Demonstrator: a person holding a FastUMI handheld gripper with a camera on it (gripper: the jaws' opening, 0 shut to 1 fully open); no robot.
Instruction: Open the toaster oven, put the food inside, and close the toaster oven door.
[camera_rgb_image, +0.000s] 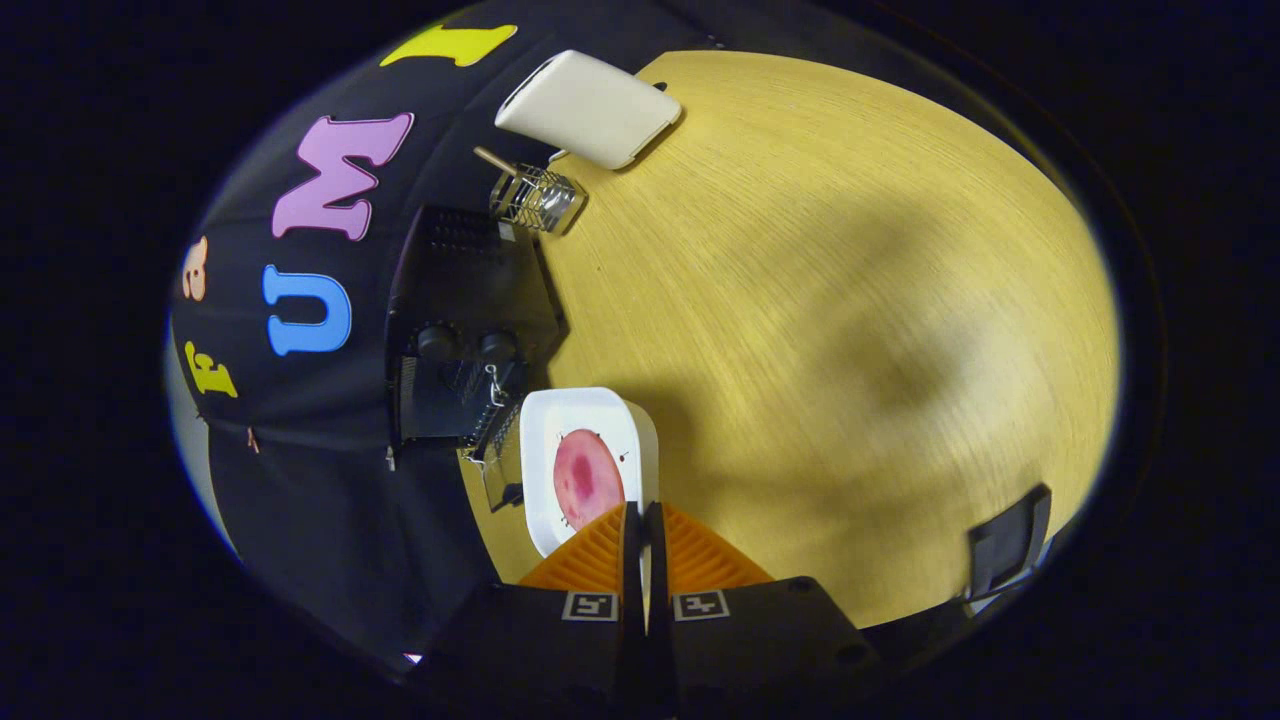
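My gripper (643, 510) is shut, its orange fingers (600, 555) pressed together on the near rim of a white dish (585, 415). A thin white strip of that rim shows between them. On the dish lies a pink-red piece of food (587, 478), just ahead of the fingertips. The dish is tilted and hangs in front of the black toaster oven (465, 300), which stands against the booth wall. Two knobs (437, 343) show on the oven's front. Its door (500, 480) looks lowered, with a wire rack (492, 420) showing right beside the dish.
The oven stands on a wooden table (850, 300). Beyond it are a wire basket (537, 197) with a wooden stick in it and a white rounded box (590, 108). A dark flat object (1008, 540) sits at the table's edge, off to the fingers' right.
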